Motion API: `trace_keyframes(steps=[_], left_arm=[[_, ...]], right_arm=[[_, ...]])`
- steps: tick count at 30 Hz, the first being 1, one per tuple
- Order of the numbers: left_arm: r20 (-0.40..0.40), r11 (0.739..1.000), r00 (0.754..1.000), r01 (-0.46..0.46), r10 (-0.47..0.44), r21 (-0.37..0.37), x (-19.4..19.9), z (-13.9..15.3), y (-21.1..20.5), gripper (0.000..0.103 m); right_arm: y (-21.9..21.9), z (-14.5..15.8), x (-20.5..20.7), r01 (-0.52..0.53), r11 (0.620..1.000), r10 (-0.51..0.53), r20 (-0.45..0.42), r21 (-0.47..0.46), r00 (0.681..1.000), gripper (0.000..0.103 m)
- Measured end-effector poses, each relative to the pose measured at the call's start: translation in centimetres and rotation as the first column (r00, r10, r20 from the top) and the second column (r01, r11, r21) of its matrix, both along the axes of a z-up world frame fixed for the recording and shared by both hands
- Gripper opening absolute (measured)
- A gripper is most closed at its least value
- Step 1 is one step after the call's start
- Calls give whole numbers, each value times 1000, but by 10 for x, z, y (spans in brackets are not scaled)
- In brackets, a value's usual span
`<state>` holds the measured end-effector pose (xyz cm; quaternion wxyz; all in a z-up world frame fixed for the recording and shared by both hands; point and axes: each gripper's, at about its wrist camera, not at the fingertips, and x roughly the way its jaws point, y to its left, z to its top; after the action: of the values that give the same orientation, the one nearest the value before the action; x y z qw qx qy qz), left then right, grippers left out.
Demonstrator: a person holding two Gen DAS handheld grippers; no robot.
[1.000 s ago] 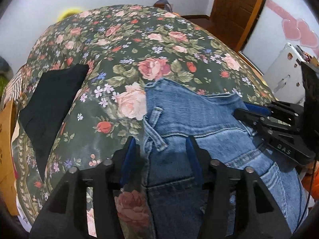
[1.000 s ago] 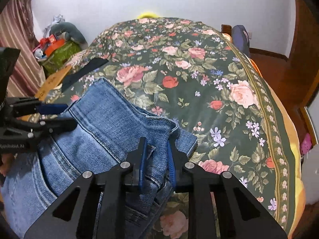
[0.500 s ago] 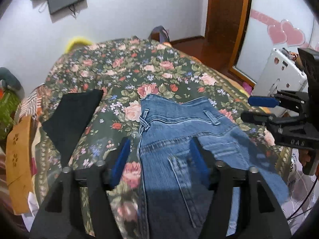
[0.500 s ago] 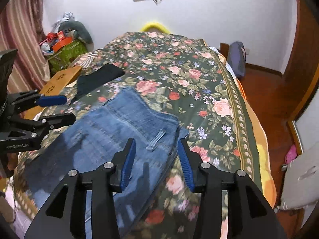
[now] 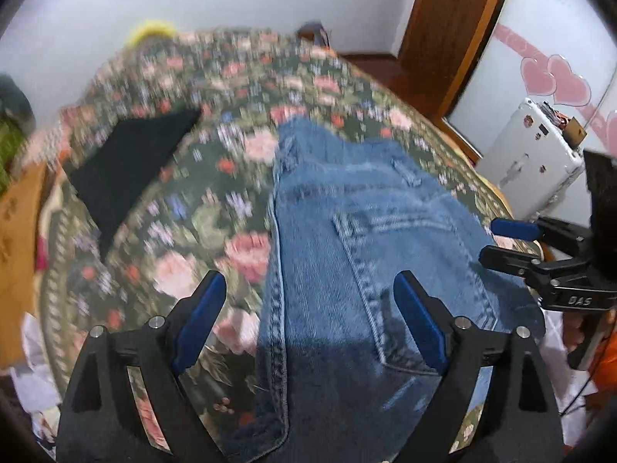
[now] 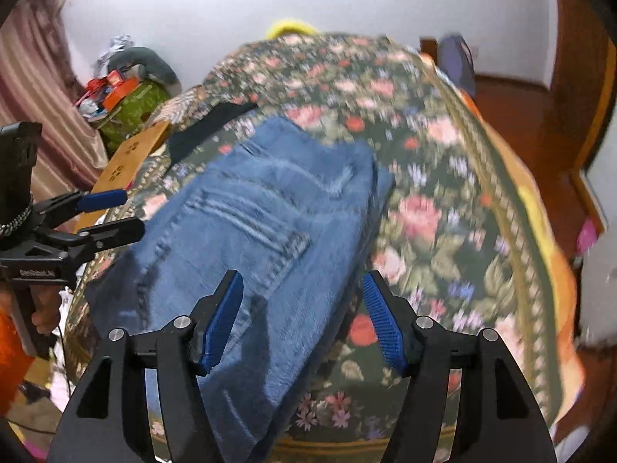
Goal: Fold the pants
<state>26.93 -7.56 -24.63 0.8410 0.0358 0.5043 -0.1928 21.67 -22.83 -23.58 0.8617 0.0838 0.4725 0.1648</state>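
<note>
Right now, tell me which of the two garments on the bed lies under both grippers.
The jeans: blue denim beneath the left gripper and right gripper, both opening, pads clear. The black garment lies off to the side.

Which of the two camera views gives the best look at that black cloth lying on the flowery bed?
The left wrist view: the black cloth shows as a broad shape left of the jeans. In the right wrist view only a thin strip peeks out behind the jeans.
</note>
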Motion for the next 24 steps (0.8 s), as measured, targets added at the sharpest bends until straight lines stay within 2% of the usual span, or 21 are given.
trace_keyframes(steps=[3,6,11,16,24], left_arm=[[-105,999,994,1,-5,-39,17,-18,6,89],[-176,998,984,10,-22,-69,30,-30,6,89],[-267,992,960,52,-80,-112,50,-46,-6,89],[-288,988,948,109,-136,-106,63,-53,-19,91],[-339,986,932,86,-130,-142,82,-62,-26,88]], right_arm=[[-6,-17,3,20,998,-16,-67,66,998,61],[-15,-33,12,49,987,-30,-119,154,992,71],[-18,-49,26,51,974,-16,-158,220,987,82],[-13,-60,42,32,964,16,-180,265,984,91],[-9,-66,69,5,939,60,-178,345,982,89]])
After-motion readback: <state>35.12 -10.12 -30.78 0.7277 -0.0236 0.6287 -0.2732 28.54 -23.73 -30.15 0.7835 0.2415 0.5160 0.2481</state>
